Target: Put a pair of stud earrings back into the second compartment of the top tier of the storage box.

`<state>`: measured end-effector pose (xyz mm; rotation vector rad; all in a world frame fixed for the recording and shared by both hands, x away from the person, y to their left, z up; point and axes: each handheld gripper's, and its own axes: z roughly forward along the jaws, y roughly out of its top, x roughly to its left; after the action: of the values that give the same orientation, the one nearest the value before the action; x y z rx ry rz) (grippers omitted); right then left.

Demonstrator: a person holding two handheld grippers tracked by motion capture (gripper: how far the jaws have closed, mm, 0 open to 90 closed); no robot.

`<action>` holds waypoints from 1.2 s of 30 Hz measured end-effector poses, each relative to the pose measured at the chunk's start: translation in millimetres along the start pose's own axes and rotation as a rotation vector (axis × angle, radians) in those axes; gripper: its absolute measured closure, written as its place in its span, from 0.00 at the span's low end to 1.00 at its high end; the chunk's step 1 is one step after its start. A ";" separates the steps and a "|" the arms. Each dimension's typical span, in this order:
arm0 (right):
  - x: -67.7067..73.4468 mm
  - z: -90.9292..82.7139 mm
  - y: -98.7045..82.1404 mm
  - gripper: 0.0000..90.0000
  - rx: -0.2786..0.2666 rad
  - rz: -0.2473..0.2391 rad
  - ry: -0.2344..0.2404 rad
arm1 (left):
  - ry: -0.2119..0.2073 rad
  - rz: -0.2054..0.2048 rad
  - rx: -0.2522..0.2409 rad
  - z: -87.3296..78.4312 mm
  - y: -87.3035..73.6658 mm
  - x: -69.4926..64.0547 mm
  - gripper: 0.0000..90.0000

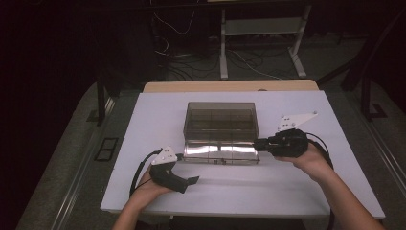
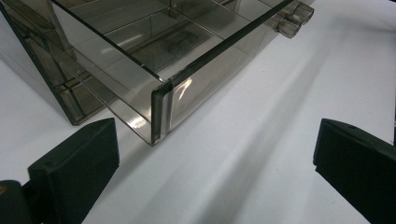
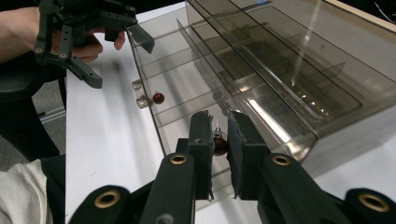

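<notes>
A smoky clear plastic box stands mid-table with its divided drawer pulled out toward me. My right gripper is at the drawer's right end; in the right gripper view its jaws are shut on a small red bead with a thin metal pin. A second red bead lies in a farther drawer compartment. My left gripper is held low in front of the drawer's left corner, open and holding nothing; it also appears as the left gripper far off.
The white table ends close to me and at both sides. The drawer's small handle tabs stick out at its front. Beyond the table stand a wooden edge, cables and a white frame on the floor.
</notes>
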<state>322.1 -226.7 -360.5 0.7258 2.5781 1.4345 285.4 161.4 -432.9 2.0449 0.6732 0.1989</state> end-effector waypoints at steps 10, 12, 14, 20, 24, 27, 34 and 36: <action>4.5 12.1 9.6 0.88 0.003 -0.017 0.028 | 0.000 0.000 0.000 -0.1 -0.1 0.1 0.00; 5.4 14.1 10.9 0.88 0.004 -0.021 0.032 | -0.001 0.001 0.000 0.0 -0.1 0.1 0.00; 6.1 16.5 12.2 0.88 0.004 -0.022 0.037 | -0.001 0.001 0.001 0.0 -0.1 0.0 0.00; 7.4 21.4 15.4 0.88 0.007 -0.033 0.047 | 0.000 -0.006 -0.005 0.3 -0.2 -0.4 0.00; 8.8 24.7 17.8 0.88 0.009 -0.035 0.054 | 0.000 -0.002 -0.002 0.4 -0.2 -0.3 0.00; 9.8 27.7 19.7 0.88 0.011 -0.042 0.061 | -0.001 -0.003 -0.002 0.7 -0.3 -0.6 0.00; 11.7 34.7 23.4 0.88 0.014 -0.049 0.069 | -0.001 -0.004 -0.003 0.6 -0.5 -0.3 0.00; 11.9 36.6 24.3 0.88 0.016 -0.050 0.071 | -0.002 -0.003 -0.002 0.7 -0.4 -0.5 0.00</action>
<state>331.7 -182.2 -359.0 0.6181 2.6434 1.4517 285.1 160.8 -433.6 2.0417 0.6746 0.1961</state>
